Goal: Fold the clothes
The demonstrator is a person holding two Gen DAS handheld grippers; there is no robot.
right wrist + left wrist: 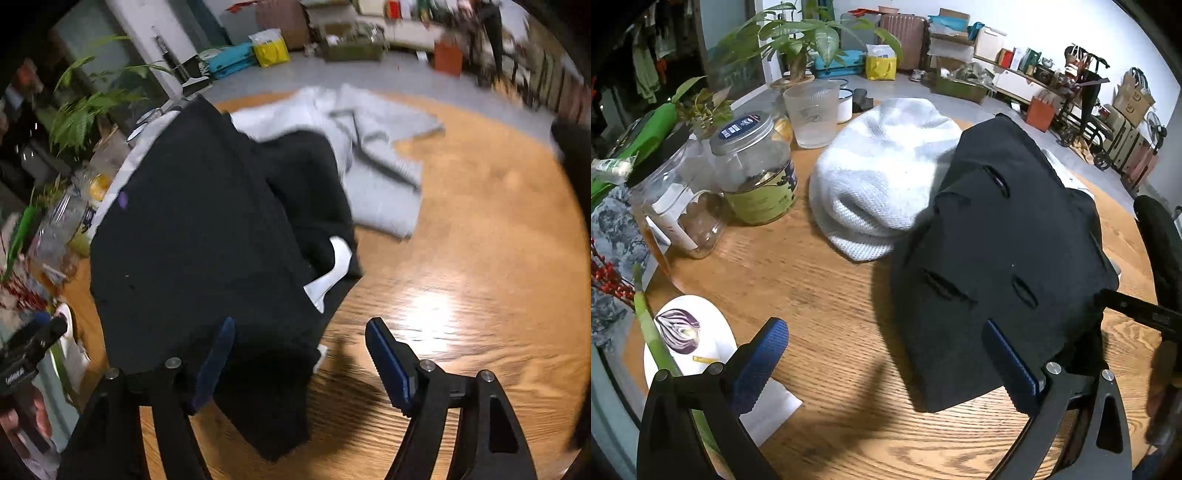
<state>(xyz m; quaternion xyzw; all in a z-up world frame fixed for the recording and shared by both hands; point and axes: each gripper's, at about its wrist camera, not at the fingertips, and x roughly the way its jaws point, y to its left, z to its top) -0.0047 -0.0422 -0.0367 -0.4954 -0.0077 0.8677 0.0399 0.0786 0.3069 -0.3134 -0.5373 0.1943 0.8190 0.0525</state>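
While both sets of jaws stand apart, the left gripper (890,365) and right gripper (301,363) grip nothing. Black garment (1004,258) lies folded just ahead of both on the wooden table (827,295); white knit garment (882,177) beyond it.

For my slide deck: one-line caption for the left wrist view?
Open left gripper beside a folded black garment on the wooden table, white knit garment behind.

Overhead indoor light, strong fisheye curvature.
Glare flares on the round wooden table (436,306); right view motion-blurred, left sharp, corners black.
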